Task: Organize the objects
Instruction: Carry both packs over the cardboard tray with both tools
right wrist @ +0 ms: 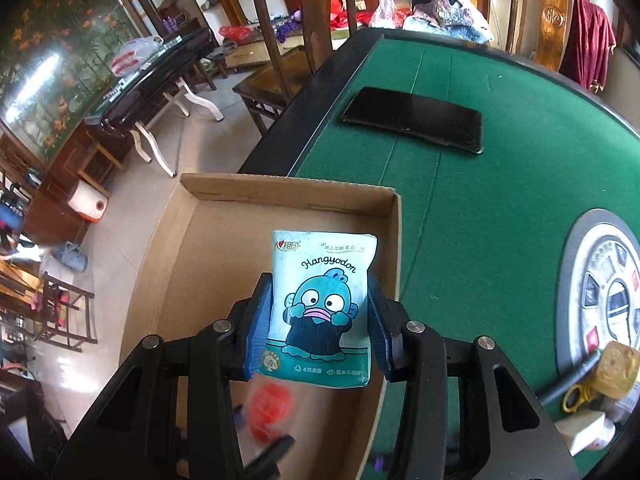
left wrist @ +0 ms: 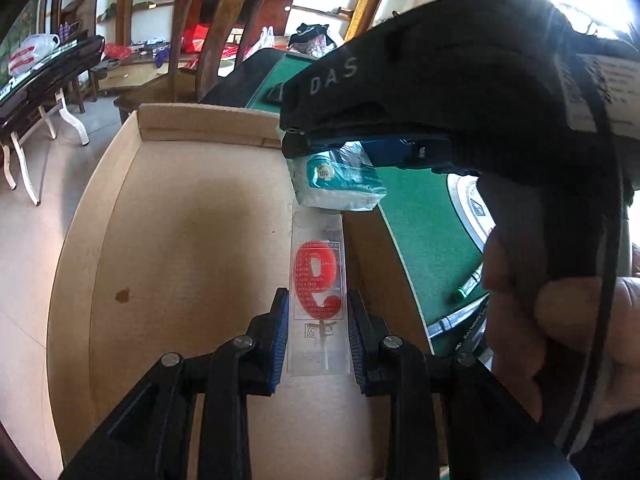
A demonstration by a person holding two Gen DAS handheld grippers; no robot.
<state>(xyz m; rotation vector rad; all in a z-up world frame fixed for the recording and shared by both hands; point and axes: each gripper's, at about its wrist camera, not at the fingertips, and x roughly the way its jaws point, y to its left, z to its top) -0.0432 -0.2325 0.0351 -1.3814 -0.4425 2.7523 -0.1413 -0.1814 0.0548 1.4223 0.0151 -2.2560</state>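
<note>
My left gripper is shut on a clear pack holding a red number candle, above the floor of a cardboard box. My right gripper is shut on a teal Hangyodon tissue pack, held over the same box. In the left wrist view the right gripper hangs above and ahead with the tissue pack in its jaws. The red candle shows blurred below the tissue pack in the right wrist view.
The box sits at the left edge of a green felt table. A black phone lies farther back. A round centre panel, a yellow die and a cable lie right. Wooden chairs stand behind.
</note>
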